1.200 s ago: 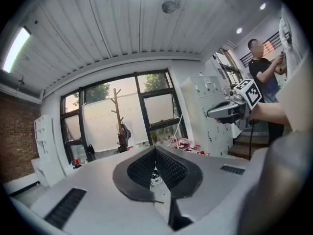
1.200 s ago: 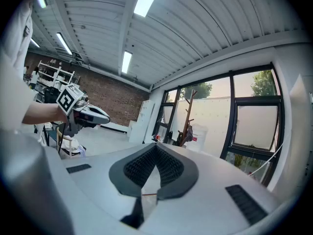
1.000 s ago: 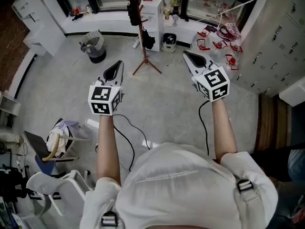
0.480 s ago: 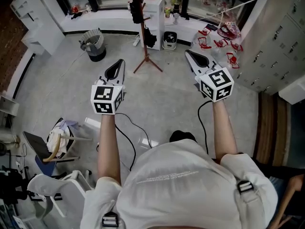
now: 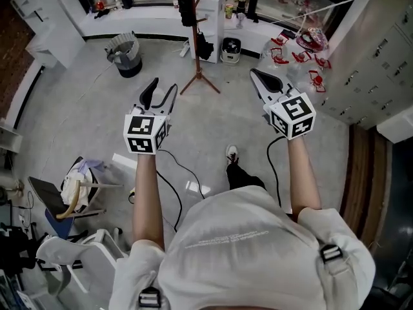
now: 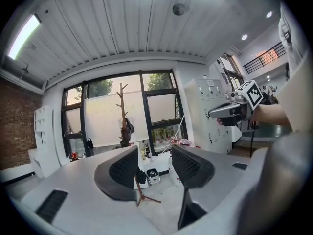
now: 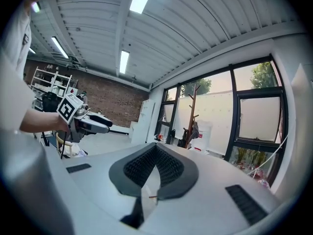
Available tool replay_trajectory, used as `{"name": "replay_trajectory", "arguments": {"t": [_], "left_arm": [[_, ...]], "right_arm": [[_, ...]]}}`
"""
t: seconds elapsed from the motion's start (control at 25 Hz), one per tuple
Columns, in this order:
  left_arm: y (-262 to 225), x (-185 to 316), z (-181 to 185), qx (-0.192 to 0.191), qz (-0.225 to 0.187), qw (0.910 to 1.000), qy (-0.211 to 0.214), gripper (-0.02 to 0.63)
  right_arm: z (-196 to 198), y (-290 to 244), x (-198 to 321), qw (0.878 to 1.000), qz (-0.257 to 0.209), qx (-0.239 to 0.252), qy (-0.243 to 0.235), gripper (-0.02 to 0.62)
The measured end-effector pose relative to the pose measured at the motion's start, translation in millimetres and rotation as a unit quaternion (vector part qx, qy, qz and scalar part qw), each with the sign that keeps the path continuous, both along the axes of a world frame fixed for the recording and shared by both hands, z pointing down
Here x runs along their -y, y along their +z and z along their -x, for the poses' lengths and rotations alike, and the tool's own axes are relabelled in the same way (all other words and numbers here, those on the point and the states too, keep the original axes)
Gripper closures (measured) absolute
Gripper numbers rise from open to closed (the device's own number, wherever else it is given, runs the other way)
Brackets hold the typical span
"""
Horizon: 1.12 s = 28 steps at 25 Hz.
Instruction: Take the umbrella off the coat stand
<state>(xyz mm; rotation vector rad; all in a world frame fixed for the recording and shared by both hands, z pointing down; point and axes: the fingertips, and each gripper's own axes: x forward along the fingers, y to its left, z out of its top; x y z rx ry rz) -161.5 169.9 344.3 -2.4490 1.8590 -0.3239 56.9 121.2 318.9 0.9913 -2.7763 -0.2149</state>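
The wooden coat stand (image 5: 193,41) rises on its tripod foot ahead of me, between both grippers. A dark folded thing (image 5: 188,8) hangs high on it and another dark thing (image 5: 204,48) lower; which one is the umbrella I cannot tell. In the left gripper view the stand (image 6: 121,112) shows far off beyond the jaws. My left gripper (image 5: 160,94) (image 6: 154,160) has just been opening and has nothing between its jaws. My right gripper (image 5: 264,81) (image 7: 155,154) is shut and empty. Both are well short of the stand.
A grey bin (image 5: 126,57) stands at the left. A white cabinet (image 5: 214,11) and a small white appliance (image 5: 230,49) are behind the stand. Red-and-white things (image 5: 302,51) lie by the lockers (image 5: 377,57) on the right. Cables (image 5: 175,173) cross the floor; a chair (image 5: 74,189) is at the near left.
The left gripper's jaws have opened. Both grippers have moved a little toward the stand, and my foot has stepped forward into view.
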Motion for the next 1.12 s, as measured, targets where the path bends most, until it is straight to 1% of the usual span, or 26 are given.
{"name": "replay_trajectory", "arguments": {"t": [0.12, 0.36, 0.52, 0.8, 1.12], "left_arm": [[5.5, 14.6, 4.1, 0.0, 0.007, 0.9999, -0.008, 0.368], [16.8, 67.3, 18.9, 0.011, 0.022, 0.9992, -0.033, 0.308], [21.7, 120.3, 25.6, 0.001, 0.027, 0.9986, -0.046, 0.307], [25.3, 220.4, 20.6, -0.004, 0.045, 0.9967, -0.067, 0.307], [35.7, 312.9, 28.8, -0.011, 0.067, 0.9933, -0.093, 0.307]], "right_arm": [[2.8, 6.0, 18.6, 1.0, 0.003, 0.003, -0.005, 0.578], [11.7, 16.0, 82.0, 1.0, 0.0, 0.012, -0.015, 0.578], [14.3, 20.9, 138.8, 1.0, 0.003, 0.012, -0.024, 0.578], [14.2, 31.6, 247.4, 0.999, 0.018, 0.005, -0.047, 0.578], [22.8, 47.5, 349.7, 0.997, 0.044, 0.014, -0.063, 0.578]]}}
